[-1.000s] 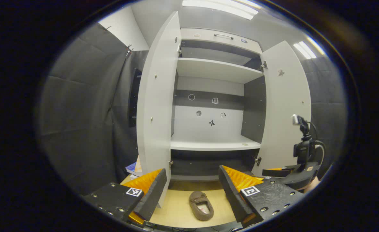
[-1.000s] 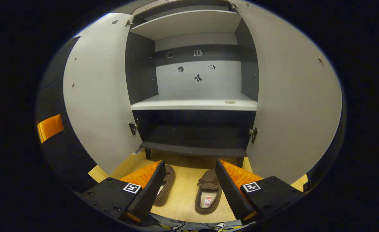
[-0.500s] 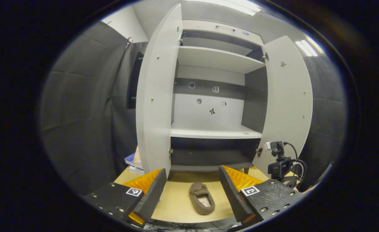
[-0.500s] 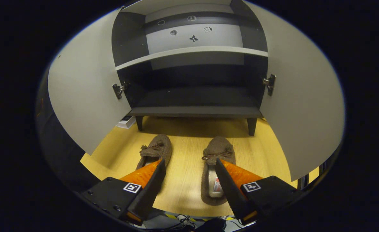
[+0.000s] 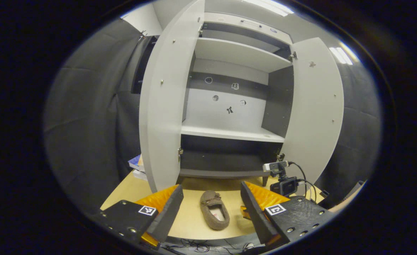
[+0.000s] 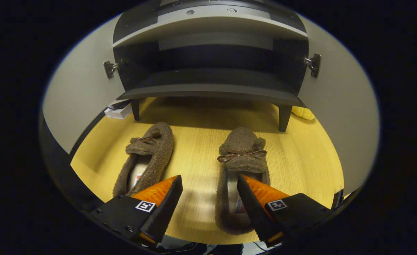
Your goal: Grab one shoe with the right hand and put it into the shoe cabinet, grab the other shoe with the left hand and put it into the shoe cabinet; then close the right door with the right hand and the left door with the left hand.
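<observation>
Two brown fuzzy slippers lie on the wooden floor before the open shoe cabinet (image 6: 212, 90). In the right gripper view the right slipper (image 6: 242, 156) has a bow on top; my right gripper (image 6: 210, 198) hangs open just above its heel end, the right finger over its opening. The left slipper (image 6: 148, 154) lies beside the left finger. In the left gripper view my left gripper (image 5: 212, 209) is open, held higher, with the left slipper (image 5: 213, 212) on the floor between its fingers. Both cabinet doors (image 5: 162, 106) stand wide open. The other gripper (image 5: 283, 180) shows low at right.
The cabinet's dark bottom shelf (image 6: 212, 79) and white middle shelf (image 5: 229, 132) hold nothing. Books (image 5: 137, 164) lie behind the left door, a white box (image 6: 118, 109) by the cabinet's left leg. Cables trail along the floor's near edge.
My right gripper has dropped low and forward toward the right slipper, which now looms large under its fingers. The left gripper has tilted down a little and stayed open.
</observation>
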Demonstrator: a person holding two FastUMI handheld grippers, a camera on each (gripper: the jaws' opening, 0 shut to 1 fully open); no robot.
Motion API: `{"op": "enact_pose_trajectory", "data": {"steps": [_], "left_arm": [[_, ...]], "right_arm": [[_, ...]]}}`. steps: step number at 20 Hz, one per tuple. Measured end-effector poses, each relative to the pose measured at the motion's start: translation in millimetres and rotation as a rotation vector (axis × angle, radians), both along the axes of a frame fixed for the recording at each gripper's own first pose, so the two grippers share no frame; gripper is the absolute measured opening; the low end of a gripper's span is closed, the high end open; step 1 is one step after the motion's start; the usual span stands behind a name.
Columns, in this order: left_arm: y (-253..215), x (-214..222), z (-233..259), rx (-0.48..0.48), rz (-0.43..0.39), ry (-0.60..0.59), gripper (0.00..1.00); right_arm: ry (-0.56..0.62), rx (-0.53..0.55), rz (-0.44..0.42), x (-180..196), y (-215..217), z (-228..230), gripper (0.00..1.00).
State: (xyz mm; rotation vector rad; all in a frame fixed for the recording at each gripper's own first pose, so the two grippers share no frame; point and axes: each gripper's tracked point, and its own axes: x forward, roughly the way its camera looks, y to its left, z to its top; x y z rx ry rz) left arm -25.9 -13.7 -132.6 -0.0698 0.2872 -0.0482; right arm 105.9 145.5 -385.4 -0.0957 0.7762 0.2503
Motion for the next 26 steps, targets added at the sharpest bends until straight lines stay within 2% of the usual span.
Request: {"op": "enact_pose_trajectory", "data": {"steps": [2, 4, 5, 8, 9, 11, 14, 15, 17, 19, 23, 26], "left_arm": [[-1, -3, -4, -0.003, 0.001, 0.004, 0.95], [1, -5, -7, -0.005, 0.009, 0.018, 0.95], [2, -7, -5, -0.009, 0.013, 0.018, 0.95], [7, -9, 1, -0.005, 0.022, 0.009, 0.95], [8, -11, 1, -0.001, 0.024, 0.006, 0.95], [9, -12, 1, 0.002, 0.025, 0.001, 0.95], [4, -15, 0, -0.031, 0.004, 0.028, 0.95], [6, -14, 0, -0.04, 0.0, 0.03, 0.95], [7, -14, 3, -0.039, -0.004, 0.028, 0.95], [1, -15, -1, -0.047, -0.03, 0.047, 0.95], [-12, -16, 3, -0.091, -0.065, 0.056, 0.94], [-21, -13, 7, -0.09, -0.088, 0.047, 0.95]], "right_arm": [[0.054, -0.052, -0.008, 8, -1, -16, 0.98], [0.039, -0.123, -0.006, 26, -3, -24, 0.96], [0.047, -0.152, -0.003, 29, -5, -27, 0.91], [0.04, -0.28, -0.022, 37, -18, -30, 0.89], [0.029, -0.318, -0.033, 39, -26, -28, 0.69], [0.033, -0.306, -0.035, 36, -26, -28, 0.28], [0.053, -0.232, -0.028, 32, -23, -26, 0.28], [0.069, -0.183, -0.011, 27, -23, -26, 0.11], [0.104, -0.116, 0.019, 19, -25, -23, 0.02], [0.11, -0.082, 0.013, 13, -31, -13, 0.02], [0.117, 0.025, -0.065, -4, -36, 15, 0.02], [0.117, 0.076, -0.069, -28, -38, 32, 0.02]]}}
